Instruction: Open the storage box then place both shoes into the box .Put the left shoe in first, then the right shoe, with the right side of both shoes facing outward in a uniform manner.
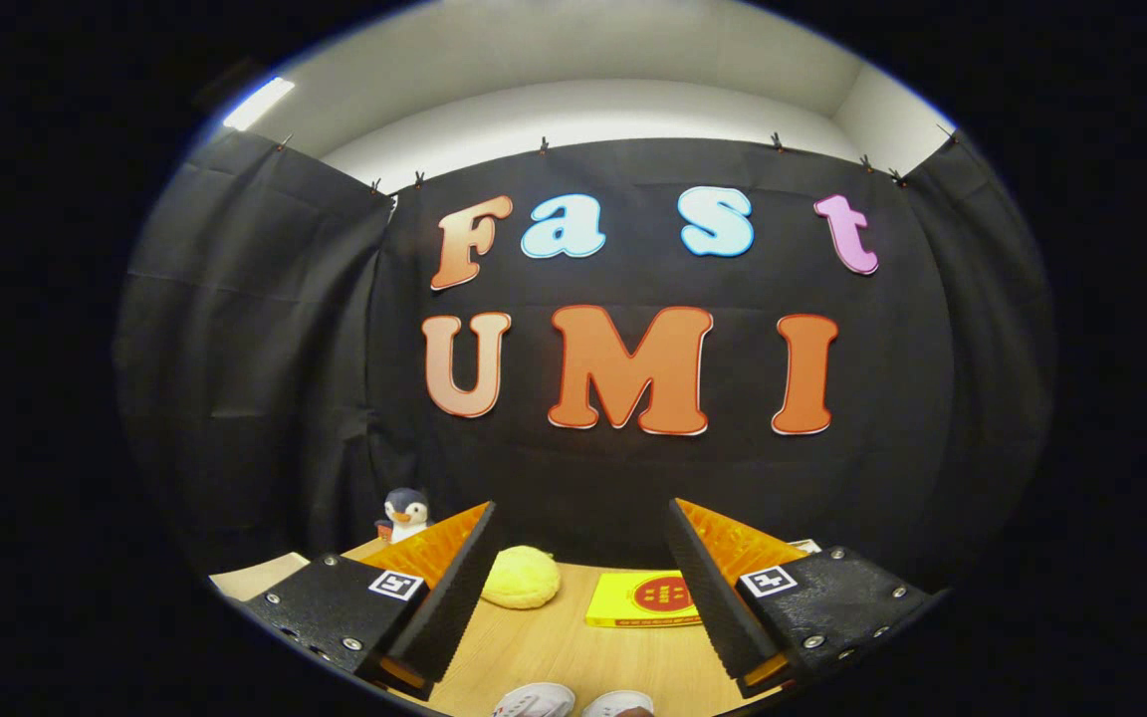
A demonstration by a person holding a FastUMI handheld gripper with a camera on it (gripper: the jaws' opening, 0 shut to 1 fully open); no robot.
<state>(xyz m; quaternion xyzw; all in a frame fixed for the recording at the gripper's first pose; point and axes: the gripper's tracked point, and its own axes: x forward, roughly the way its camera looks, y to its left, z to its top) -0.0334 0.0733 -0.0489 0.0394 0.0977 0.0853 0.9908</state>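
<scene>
My gripper [581,558] is held high above the wooden table [554,647], fingers wide apart with nothing between them. Two white shoes, the left one [536,699] and the right one [617,704], peek in side by side at the near end of the table, just below and between the fingers; just their tips show. I cannot make out a storage box from here.
A soft yellow object [521,578] lies on the table beyond the left finger. A flat yellow packet with a red round mark [645,598] lies beside the right finger. A small penguin plush [405,513] stands at the table's far left by the black cloth wall.
</scene>
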